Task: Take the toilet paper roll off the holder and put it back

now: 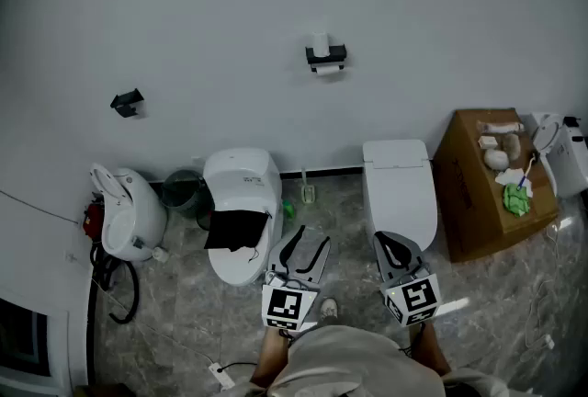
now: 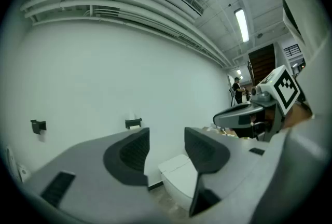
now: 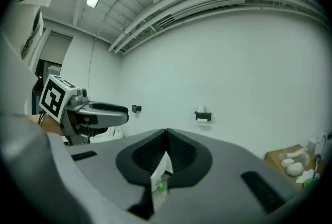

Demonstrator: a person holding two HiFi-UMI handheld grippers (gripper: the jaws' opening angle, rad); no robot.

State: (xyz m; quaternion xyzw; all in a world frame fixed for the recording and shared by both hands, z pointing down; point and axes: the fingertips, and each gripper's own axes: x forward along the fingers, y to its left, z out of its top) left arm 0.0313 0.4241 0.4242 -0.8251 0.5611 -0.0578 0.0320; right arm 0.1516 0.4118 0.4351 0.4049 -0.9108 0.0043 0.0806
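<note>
The white toilet paper roll [image 1: 319, 43] sits on a black holder [image 1: 327, 57] high on the white wall, far ahead of both grippers. The same holder [image 2: 133, 124] shows small in the left gripper view, and the holder [image 3: 203, 116] again in the right gripper view. My left gripper [image 1: 301, 241] is held low near the person's body, its jaws a narrow gap apart with nothing between them [image 2: 167, 137]. Beside it, my right gripper [image 1: 391, 243] has its jaws closed tip to tip and empty [image 3: 166, 132].
Two white toilets stand below the holder: the left toilet [image 1: 241, 193] has a black cloth [image 1: 237, 229] on it, the right toilet [image 1: 398, 188] lies ahead of my right gripper. A cardboard box [image 1: 478, 202] with small items stands right. A white appliance [image 1: 124, 211] and a bin [image 1: 184, 191] stand left.
</note>
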